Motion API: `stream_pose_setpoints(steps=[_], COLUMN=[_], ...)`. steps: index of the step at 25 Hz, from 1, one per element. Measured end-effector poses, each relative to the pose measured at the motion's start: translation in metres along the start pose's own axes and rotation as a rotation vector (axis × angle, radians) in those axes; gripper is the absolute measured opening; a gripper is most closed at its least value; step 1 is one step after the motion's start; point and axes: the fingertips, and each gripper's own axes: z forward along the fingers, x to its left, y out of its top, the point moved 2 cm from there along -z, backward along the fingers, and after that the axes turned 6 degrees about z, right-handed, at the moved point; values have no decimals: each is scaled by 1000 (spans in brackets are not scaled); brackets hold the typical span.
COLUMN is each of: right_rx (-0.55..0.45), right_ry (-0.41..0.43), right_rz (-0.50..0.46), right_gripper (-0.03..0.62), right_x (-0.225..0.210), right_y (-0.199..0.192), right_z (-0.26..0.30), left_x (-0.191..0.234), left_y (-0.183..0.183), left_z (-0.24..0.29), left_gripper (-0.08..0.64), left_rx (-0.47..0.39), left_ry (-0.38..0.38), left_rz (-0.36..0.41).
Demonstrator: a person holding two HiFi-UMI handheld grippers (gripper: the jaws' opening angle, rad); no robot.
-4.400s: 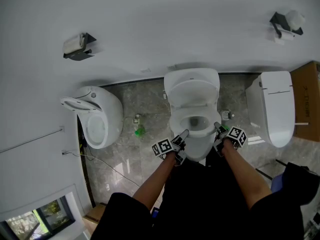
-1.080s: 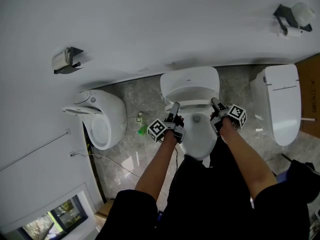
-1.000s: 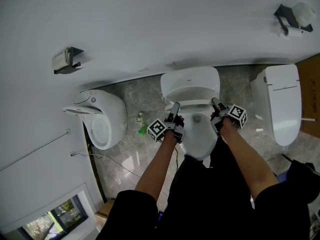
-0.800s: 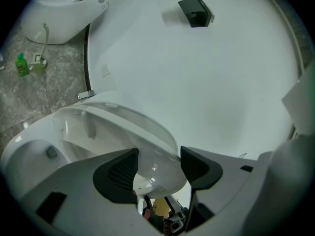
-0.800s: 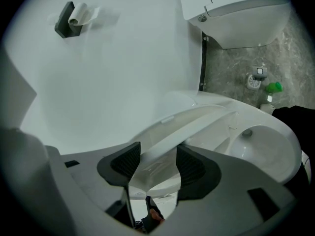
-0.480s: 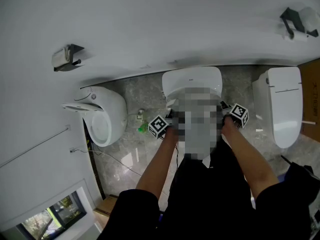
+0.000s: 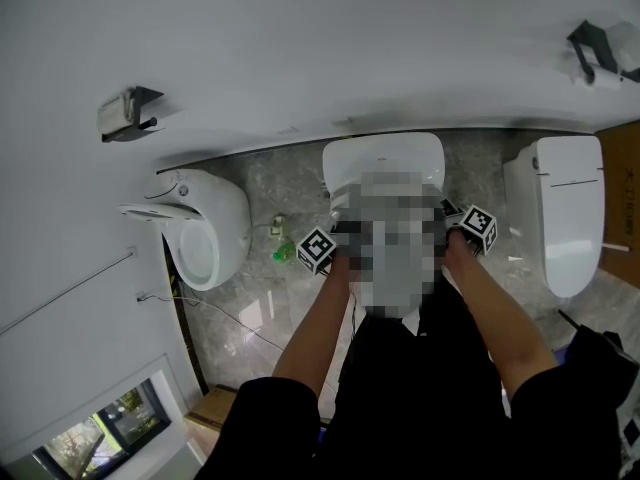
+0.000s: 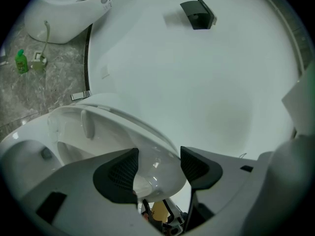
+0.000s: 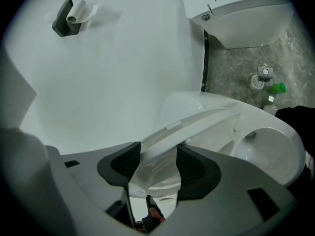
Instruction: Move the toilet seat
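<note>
Jaws of left gripper (image 8: 158, 168) and right gripper (image 9: 158, 163) both clamp one toilet seat (image 9: 187, 123) on the middle toilet (image 7: 383, 158) of three

Toilet seat (image 8: 158, 167) noted glossy white; wall (image 7: 300, 48) white; floor (image 7: 270, 183) grey, marbled; bottle (image 8: 20, 62) green; pads (image 8: 120, 173) black, mesh-patterned; marker cubes (image 7: 316, 250) black-and-white squares; clothing (image 7: 400, 398) black.

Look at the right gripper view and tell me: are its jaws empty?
No, the white edge of the toilet seat stands between the jaws of the right gripper.
</note>
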Motion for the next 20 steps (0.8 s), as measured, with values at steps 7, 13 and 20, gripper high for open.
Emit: stream_pose_setpoints(steps=[7, 13, 20], right_rx=[-8, -17, -24], right_ry=[8, 13, 17], right_rz=[0, -2, -7], right_gripper=[244, 244, 244], right_x=[2, 4, 6], right_y=[2, 5, 5], right_z=[5, 10, 12], left_x=[1, 1, 1], left_y=[4, 8, 10], left_z=[7, 14, 17], left_gripper=[278, 278, 278], left_rx=[23, 32, 51], left_ry=[7, 30, 29], left_rz=[-11, -23, -25])
